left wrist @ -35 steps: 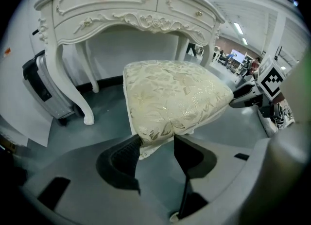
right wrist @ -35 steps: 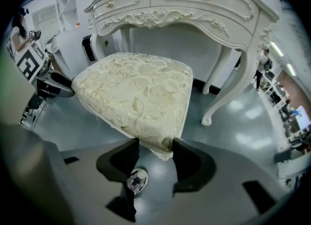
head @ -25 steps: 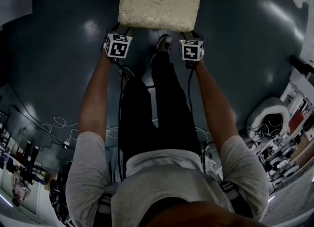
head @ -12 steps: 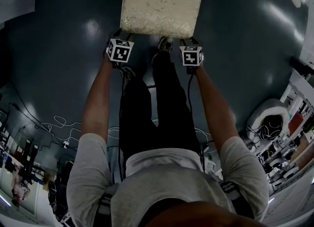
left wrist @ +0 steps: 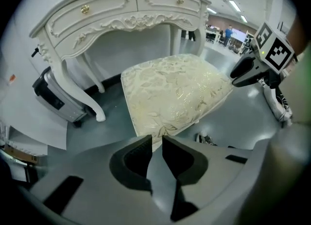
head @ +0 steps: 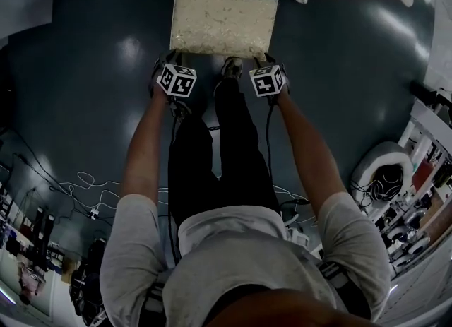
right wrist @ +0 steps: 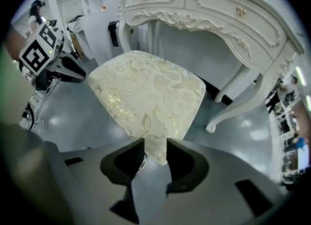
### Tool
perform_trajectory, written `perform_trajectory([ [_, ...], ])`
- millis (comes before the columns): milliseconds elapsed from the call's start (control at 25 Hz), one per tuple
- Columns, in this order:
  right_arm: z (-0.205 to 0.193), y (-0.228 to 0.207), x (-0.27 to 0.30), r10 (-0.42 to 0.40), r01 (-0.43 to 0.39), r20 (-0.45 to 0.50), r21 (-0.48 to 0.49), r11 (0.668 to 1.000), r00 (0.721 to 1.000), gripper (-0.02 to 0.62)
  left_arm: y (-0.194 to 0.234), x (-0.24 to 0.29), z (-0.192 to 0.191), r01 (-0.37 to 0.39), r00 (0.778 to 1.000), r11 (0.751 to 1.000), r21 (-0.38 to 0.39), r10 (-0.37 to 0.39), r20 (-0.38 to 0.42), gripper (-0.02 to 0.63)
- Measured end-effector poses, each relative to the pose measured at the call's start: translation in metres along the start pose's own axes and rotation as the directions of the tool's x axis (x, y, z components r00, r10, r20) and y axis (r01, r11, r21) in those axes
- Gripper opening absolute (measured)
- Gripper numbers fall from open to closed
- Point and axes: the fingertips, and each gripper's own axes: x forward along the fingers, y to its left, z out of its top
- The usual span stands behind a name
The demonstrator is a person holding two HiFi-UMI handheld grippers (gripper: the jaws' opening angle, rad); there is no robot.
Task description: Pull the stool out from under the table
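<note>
Reaching forward, left claw (left wrist: 156, 140) and right claw (right wrist: 155, 145) are closing on corners of the stool (head: 223, 20).

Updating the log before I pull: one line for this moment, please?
left gripper: fingers closing on stool corner | right gripper: fingers closing on other near corner | stool: in front of table
</note>
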Motion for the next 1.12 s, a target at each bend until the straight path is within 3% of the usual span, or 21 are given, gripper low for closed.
perform_trajectory([
  [160, 0.025, -0.002, -0.022, 0.013, -0.010, 0.057, -0.059, 0.998, 0.998, 0.088, -0.018, -0.020, 0.019, 0.051, 0.998, 0.995, -0.087, -0.049, 0.033, 0.043],
  [440, 0.051, 0.010, -0.063, 0.101, -0.107, 0.078, 0.067, 0.992, 0.992, 0.031, -0.055, -0.066, 0.046, 0.143, 0.989, 0.951, -0.275, -0.125, 0.083, 0.037],
  [640, 0.059, 0.031, -0.095, 0.209, -0.217, 0.078, 0.117, 0.969, 0.975, 0.031, -0.068, -0.100, 0.055, 0.142, 0.989, 0.933, -0.330, -0.117, 0.093, 0.035],
  [880, 0.071, 0.035, -0.143, 0.255, -0.262, 0.145, 0.037, 0.964, 0.956, 0.029, -0.076, -0.142, 0.079, 0.137, 0.989, 0.869, -0.476, -0.090, 0.119, 0.035],
  [960, 0.077, 0.037, -0.155, 0.269, -0.272, 0.138, 0.005, 0.962, 0.953, 0.026, -0.073, -0.157, 0.095, 0.149, 0.984, 0.863, -0.482, -0.083, 0.156, 0.035],
  [1120, 0.092, 0.053, -0.182, 0.331, -0.332, 0.166, -0.022, 0.943, 0.929, 0.015, -0.071, -0.183, 0.114, 0.180, 0.973, 0.887, -0.425, -0.097, 0.211, 0.034],
])
